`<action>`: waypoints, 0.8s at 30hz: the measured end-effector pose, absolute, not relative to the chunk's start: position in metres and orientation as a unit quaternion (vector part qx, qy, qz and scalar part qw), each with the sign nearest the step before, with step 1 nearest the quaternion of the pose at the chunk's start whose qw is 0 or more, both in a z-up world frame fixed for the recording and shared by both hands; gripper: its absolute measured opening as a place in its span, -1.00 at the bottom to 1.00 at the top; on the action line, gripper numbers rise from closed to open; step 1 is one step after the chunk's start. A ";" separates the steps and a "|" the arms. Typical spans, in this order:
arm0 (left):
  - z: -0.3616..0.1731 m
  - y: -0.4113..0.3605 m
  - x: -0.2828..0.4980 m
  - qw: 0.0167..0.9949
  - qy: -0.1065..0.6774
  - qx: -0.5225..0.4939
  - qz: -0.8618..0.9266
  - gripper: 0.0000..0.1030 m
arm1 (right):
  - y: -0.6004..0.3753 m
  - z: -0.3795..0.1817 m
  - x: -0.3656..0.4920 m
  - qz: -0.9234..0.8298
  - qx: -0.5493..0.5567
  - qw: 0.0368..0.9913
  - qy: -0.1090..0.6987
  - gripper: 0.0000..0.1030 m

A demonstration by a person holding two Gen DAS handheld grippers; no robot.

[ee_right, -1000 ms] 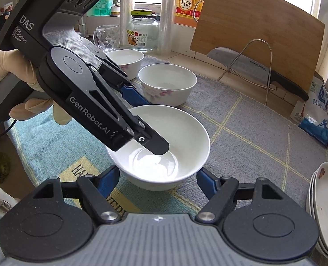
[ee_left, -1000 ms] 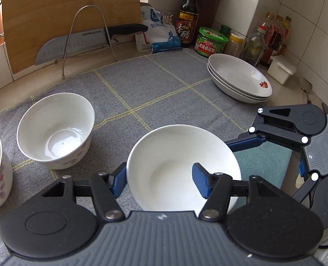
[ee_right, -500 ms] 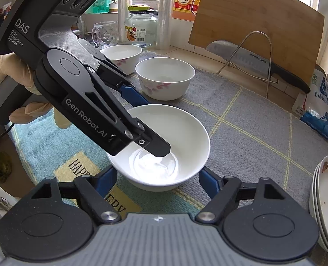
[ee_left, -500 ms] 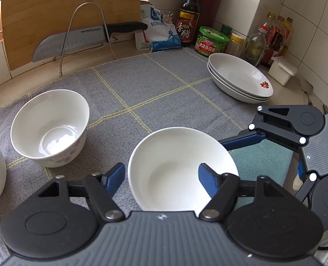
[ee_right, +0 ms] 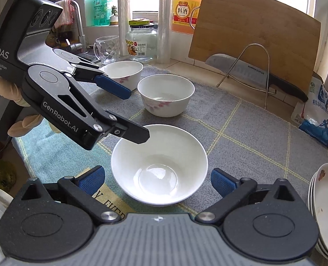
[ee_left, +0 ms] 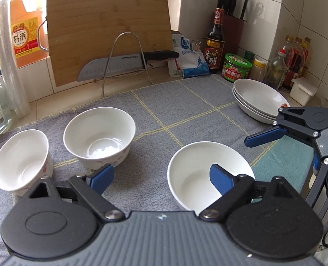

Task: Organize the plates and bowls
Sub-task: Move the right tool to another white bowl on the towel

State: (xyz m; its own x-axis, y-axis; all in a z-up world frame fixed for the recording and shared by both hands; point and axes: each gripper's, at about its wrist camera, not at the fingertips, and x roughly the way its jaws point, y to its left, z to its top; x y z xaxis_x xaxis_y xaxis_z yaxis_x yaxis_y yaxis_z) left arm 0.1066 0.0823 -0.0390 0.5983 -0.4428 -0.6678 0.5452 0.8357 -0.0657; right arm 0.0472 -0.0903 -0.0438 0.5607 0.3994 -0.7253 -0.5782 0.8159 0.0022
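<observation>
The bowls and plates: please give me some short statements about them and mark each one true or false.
1. Three bowls stand on the cloth. True: the plain bowl, a flowered bowl and a far bowl.
2. The plates are spread apart. False: they are stacked.
3. The right gripper grips the plain bowl. False: its jaws, just opening, stand clear of it.
4. The knife lies in a bowl. False: it rests on a wire rack.
5. Every bowl is upright. True.

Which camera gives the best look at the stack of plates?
The left wrist view: the stack of plates sits whole at the mat's far right, showing three nested rims and a small red flower. The right wrist view catches only a slice of it, cut off by the frame's right edge.
</observation>
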 end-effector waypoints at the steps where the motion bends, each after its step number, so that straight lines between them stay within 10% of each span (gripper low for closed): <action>1: -0.038 0.086 0.106 0.895 0.348 0.071 -0.269 0.80 | -0.090 -0.042 0.048 0.279 -0.120 0.876 0.376 1.00; 24: -0.062 0.114 0.137 0.922 0.325 0.081 -0.192 0.83 | -0.077 -0.030 0.108 0.295 -0.139 0.867 0.377 1.00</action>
